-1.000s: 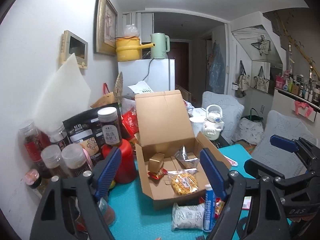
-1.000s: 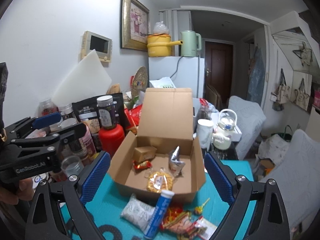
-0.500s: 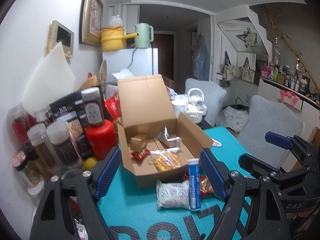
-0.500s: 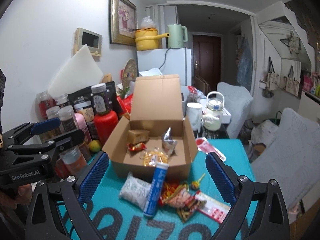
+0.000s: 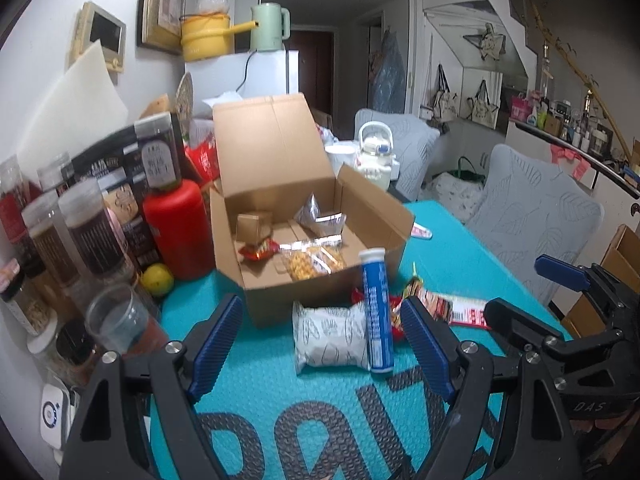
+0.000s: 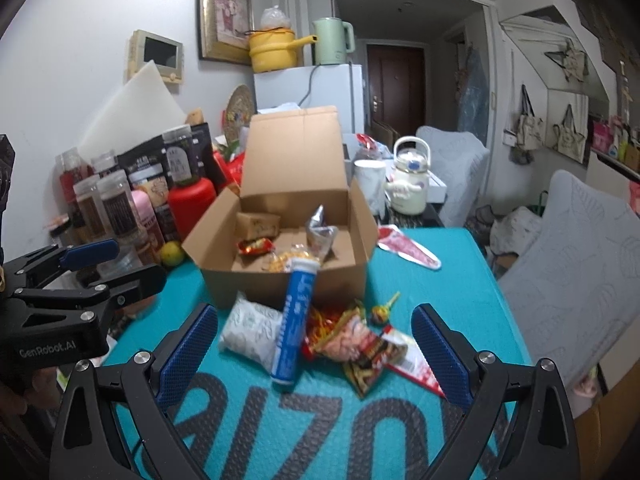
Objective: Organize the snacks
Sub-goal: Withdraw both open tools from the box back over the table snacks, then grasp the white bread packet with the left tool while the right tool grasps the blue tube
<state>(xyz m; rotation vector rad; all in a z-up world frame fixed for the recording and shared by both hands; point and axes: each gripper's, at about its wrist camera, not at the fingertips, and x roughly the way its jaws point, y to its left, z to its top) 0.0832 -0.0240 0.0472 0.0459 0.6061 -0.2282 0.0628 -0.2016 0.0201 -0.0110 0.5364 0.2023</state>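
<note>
Both the left gripper (image 5: pixel 320 344) and right gripper (image 6: pixel 316 354) hang wide open and empty. The cardboard box (image 6: pixel 288 280) at the far side already holds a few packets. Near it on the teal mat (image 6: pixel 460 280) lie, left to right, a white pouch (image 6: pixel 250 326), a blue tube (image 6: pixel 296 320) and red wrappers (image 6: pixel 360 344), not yet boxed.

left wrist view: low over teal mat (image 5: pixel 280 400), facing forward from the left, close to cardboard box (image 5: pixel 372 216). right wrist view: similar height, from the right. shared: cardboard box (image 6: pixel 280 280), blue tube (image 6: pixel 294 320), mat.
</note>
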